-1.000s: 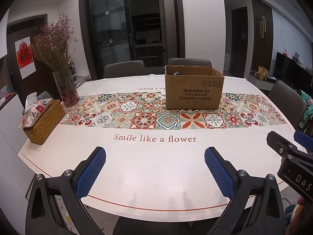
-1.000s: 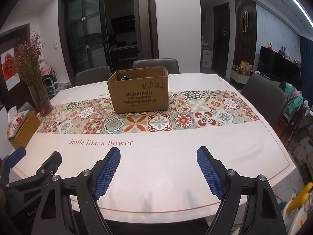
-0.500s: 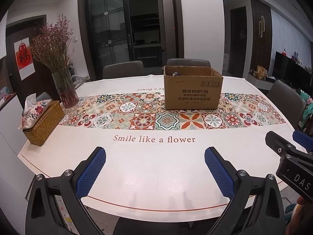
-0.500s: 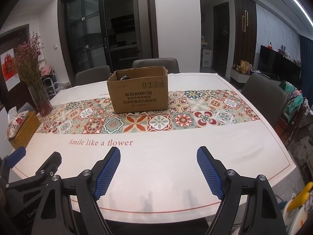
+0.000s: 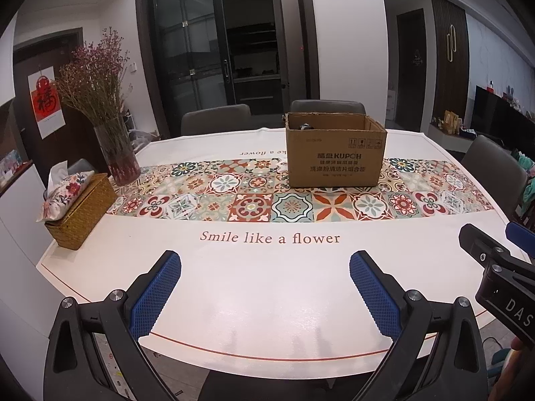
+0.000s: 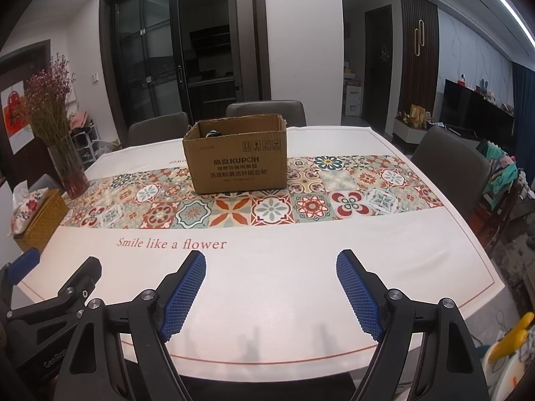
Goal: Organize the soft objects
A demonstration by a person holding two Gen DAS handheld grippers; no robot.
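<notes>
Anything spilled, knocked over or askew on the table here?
Nothing stands out. The cardboard box sits upright on the patterned runner, the vase stands upright, and the tissue basket sits at the table's left edge.

brown cardboard box [image 5: 335, 153]; white tablecloth [image 5: 267, 287], floral tile band; blue-padded black tongs [image 5: 265, 292]

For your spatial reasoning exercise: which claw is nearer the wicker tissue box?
Left. The left claw hangs open over the table's near edge, closer to the wicker tissue box at the far left; the right claw sits farther right.
</notes>
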